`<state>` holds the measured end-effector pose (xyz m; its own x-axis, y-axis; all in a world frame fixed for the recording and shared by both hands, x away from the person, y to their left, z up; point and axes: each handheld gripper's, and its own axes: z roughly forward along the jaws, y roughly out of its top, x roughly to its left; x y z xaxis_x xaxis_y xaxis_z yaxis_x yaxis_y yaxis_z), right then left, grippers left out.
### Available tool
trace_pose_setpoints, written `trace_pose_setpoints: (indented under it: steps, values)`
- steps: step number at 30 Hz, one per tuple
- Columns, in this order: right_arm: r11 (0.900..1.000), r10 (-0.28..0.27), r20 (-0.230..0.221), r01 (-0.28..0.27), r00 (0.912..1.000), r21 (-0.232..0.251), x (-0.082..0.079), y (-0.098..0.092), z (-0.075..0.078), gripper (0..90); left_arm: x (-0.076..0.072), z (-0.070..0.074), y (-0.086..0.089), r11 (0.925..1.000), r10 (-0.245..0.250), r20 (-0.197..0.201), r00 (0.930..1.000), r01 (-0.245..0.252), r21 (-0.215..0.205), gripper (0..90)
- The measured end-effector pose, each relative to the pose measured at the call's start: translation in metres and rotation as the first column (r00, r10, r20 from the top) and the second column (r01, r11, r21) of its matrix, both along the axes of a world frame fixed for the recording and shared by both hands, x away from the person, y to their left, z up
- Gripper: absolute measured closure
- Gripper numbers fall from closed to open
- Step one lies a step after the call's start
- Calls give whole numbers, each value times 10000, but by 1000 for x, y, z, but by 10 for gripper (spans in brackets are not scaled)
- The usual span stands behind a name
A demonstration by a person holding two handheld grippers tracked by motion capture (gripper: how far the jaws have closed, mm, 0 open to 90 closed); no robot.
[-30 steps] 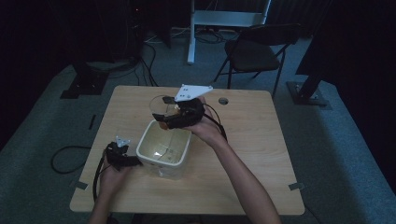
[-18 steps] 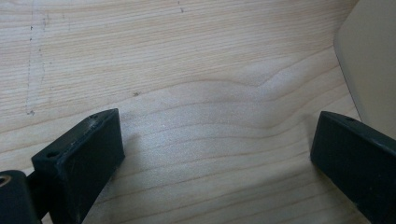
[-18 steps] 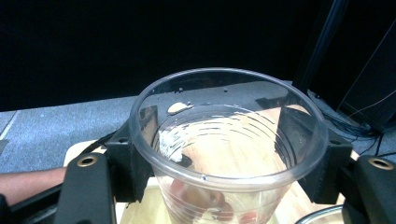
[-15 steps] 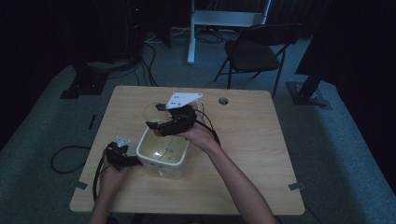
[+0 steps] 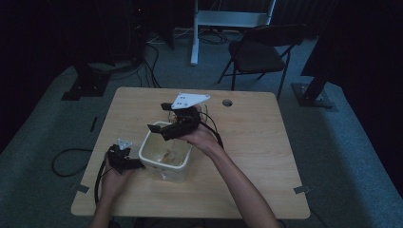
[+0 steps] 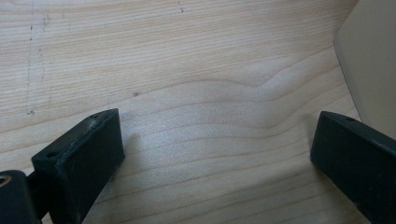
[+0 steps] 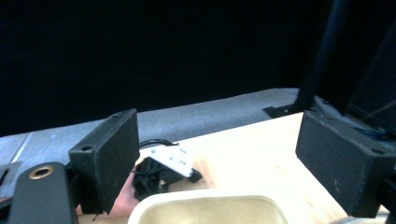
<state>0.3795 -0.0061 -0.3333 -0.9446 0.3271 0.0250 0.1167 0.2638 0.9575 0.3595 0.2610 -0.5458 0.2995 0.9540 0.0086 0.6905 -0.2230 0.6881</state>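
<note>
A cream plastic tub [image 5: 164, 159] stands on the wooden table [image 5: 266, 156], with something brownish and indistinct on its floor. My right gripper [image 5: 160, 118] hangs open over the tub's far left rim, its grey plate on top, jaws pointing left. In the right gripper view its jaws [image 7: 219, 140] are spread wide with nothing between them, above the tub's rim [image 7: 210, 205]. My left gripper [image 5: 133, 163] rests on the table against the tub's left side. In the left gripper view its jaws [image 6: 217, 135] are wide apart over bare wood, beside the tub's wall [image 6: 373, 70].
A round cable hole [image 5: 227, 102] sits near the table's far edge. A folding chair [image 5: 259, 52] and a white stand [image 5: 195, 33] are behind the table, and cables lie on the floor at left. The right half of the table is bare wood.
My right gripper has moved left and nearer, from the tub's far right corner to above its far left rim. The left gripper and the tub have stayed put.
</note>
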Motion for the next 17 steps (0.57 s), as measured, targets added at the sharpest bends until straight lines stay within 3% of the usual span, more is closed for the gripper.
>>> trace_pose_setpoints:
  steps: [3, 8, 11, 14, 16, 17]
  values:
    - [9991, -423, -57, 424, 9991, 79, 1, -12, -2, 141, 0, 0, 0, 10000, 15, 17, 10000, -15, -10, 32]
    - [9934, -1124, 353, 1131, 9930, -196, -7, -36, -11, 141, 0, 0, 0, 10000, -2, 1, 10000, 2, 2, 32]
    - [9852, -1674, 544, 1691, 9844, -284, -14, -53, -18, 141, 0, 0, 0, 10000, -3, -1, 10000, 3, 4, 32]
    - [9739, -2266, 359, 2268, 9733, -13, -16, -71, -27, 149, 0, 0, 0, 10000, -14, 0, 10000, 14, 28, 32]
    - [9618, -2736, 369, 2738, 9611, -5, -17, -82, -34, 156, 0, 0, 0, 10000, -13, 2, 10000, 13, 25, 32]
    - [9618, -2736, 369, 2738, 9611, -5, -17, -82, -34, 156, 0, 0, 0, 10000, -13, -1, 10000, 13, 28, 32]
